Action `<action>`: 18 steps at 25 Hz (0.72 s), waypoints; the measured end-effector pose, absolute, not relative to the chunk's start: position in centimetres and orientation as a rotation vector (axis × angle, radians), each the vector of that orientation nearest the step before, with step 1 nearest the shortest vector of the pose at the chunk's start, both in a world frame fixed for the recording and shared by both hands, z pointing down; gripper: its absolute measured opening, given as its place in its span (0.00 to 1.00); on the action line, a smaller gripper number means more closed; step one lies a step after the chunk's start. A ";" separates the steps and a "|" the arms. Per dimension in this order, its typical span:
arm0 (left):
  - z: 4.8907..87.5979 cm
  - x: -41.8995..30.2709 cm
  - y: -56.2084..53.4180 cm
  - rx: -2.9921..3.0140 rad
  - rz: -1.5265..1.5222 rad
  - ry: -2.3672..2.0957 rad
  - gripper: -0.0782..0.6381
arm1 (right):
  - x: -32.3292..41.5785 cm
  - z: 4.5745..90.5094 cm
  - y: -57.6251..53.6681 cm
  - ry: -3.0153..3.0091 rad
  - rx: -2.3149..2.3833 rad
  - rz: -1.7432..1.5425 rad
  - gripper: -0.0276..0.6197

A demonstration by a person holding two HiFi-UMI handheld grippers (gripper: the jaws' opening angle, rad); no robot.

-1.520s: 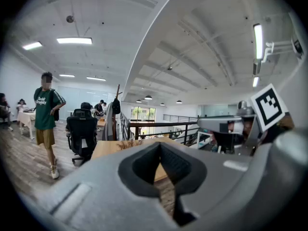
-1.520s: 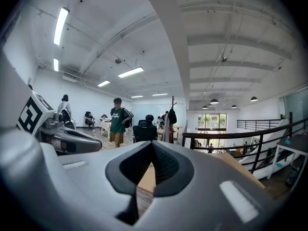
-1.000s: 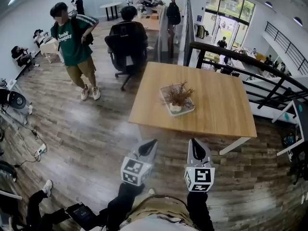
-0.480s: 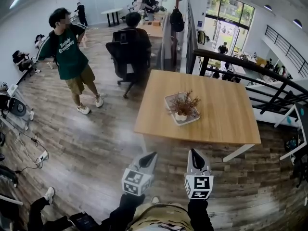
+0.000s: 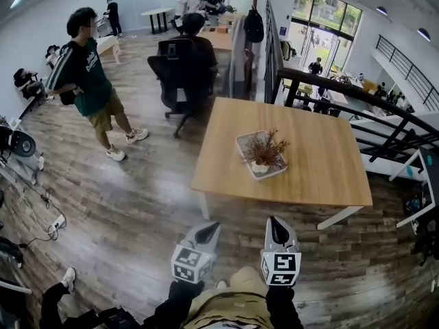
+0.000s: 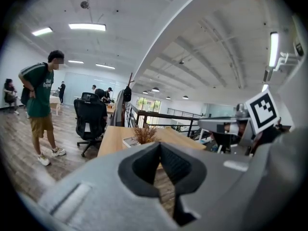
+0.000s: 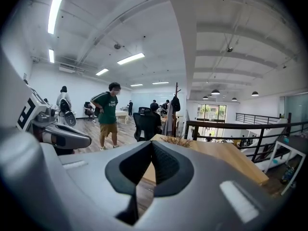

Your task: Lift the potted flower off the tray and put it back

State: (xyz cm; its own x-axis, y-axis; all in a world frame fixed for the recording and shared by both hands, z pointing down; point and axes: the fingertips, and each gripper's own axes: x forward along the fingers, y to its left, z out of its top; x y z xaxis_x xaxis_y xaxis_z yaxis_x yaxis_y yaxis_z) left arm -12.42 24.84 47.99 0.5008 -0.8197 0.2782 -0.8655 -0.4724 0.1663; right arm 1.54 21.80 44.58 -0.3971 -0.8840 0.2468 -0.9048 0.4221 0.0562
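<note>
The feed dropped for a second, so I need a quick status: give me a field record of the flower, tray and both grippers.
potted flower: stands in the tray, untouched
tray: white, near the middle of the wooden table
left gripper: jaws together, empty, over the floor short of the table
right gripper: jaws together, empty, beside the left one
bystander: on the floor, left of the table
lift: not yet begun

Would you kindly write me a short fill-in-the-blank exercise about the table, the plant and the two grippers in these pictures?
The potted flower stands in a ___ on the wooden table.
The left gripper and the right gripper both have their jaws ___.
The person standing left of the black chair wears a ___ T-shirt.
Missing words: tray; shut; green.
</note>
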 end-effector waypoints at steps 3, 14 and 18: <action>48.8 -12.7 24.1 2.444 0.238 -1.423 0.11 | 1.5 45.3 20.5 -2.432 1.556 0.138 0.05; 49.0 -14.7 15.4 2.380 0.264 -1.534 0.11 | 0.5 45.5 9.8 -2.496 1.502 0.134 0.05; 48.1 -13.8 9.9 2.404 0.267 -1.556 0.11 | 1.6 44.9 4.9 -2.521 1.518 0.123 0.05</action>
State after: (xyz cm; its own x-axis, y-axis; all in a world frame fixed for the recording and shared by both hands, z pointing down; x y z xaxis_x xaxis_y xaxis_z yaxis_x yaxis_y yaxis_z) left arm -13.76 9.93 48.08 0.4081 -0.8641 0.2947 -0.9129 -0.3899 0.1210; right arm 1.56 4.87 44.90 -0.4546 -0.8657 0.2095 -0.8820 0.4703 0.0294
